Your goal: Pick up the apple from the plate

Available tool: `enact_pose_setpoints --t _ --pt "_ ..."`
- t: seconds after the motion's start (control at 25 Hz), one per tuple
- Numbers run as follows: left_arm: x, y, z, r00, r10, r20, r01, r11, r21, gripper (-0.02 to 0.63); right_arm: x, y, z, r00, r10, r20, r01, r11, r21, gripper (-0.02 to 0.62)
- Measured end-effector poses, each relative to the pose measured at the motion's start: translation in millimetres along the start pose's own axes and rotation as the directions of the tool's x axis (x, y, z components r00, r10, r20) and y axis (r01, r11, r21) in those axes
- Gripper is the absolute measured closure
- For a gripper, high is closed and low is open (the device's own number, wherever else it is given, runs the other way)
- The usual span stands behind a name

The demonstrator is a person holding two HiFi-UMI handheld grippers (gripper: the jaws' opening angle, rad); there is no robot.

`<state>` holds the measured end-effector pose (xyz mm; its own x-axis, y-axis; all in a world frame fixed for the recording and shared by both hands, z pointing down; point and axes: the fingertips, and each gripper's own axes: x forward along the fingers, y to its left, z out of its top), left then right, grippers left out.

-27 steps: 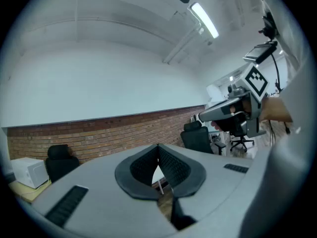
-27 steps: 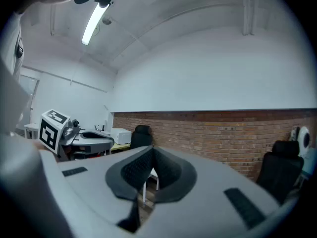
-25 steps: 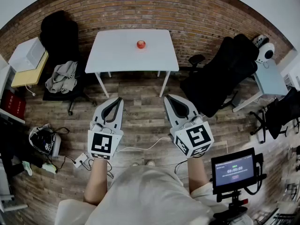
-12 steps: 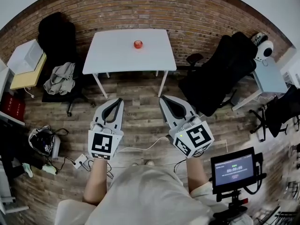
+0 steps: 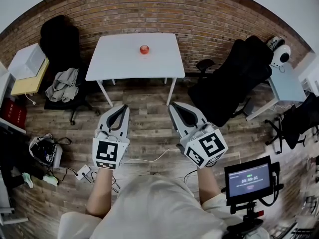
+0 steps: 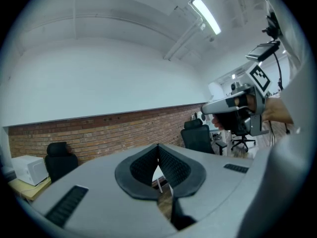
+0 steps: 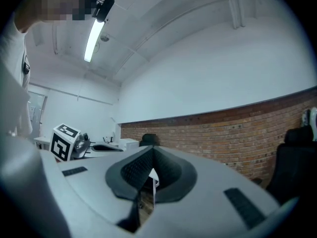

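Left claw (image 5: 121,107) and right claw (image 5: 174,105) are held closed and empty, well short of the apple (image 5: 144,49) on the counter (image 5: 112,61), neither clearly nearer.

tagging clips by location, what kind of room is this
Probably an office or lab workroom: black wheeled office chairs, a white rectangular table against a red-brick wall, and a small black screen on a stand.

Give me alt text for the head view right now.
A red apple sits on a white table against a brick wall. The left gripper and right gripper, both shut, point toward it from over wood floor.
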<state>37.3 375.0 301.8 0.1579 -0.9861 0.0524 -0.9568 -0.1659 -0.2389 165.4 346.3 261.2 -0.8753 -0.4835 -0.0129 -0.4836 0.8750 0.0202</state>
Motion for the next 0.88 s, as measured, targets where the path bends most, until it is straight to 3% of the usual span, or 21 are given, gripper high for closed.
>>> enact_pose_setpoints --t 0.32,0.56,0.88 --pt "-5.7 -11.6 -7.6 0.999 0.04 0.003 -0.04 0.999 -0.015 0.6 -9.3 0.1 -16.3 0.998 0.058 -0.017 -0.058 0.998 0.023 0.594" --pt "34.4 3.0 -13.2 0.998 0.04 -0.049 -0.041 0.999 -0.032 0.6 22.3 -37.0 -27.2 0.992 0.102 -0.072 -0.09 0.984 0.155 0.594" --pt "40.4 -0.6 -15.9 0.999 0.039 -0.037 -0.04 0.999 -0.027 0.6 14.9 -46.5 -31.1 0.995 0.08 -0.067 -0.07 0.988 0.135 0.594"
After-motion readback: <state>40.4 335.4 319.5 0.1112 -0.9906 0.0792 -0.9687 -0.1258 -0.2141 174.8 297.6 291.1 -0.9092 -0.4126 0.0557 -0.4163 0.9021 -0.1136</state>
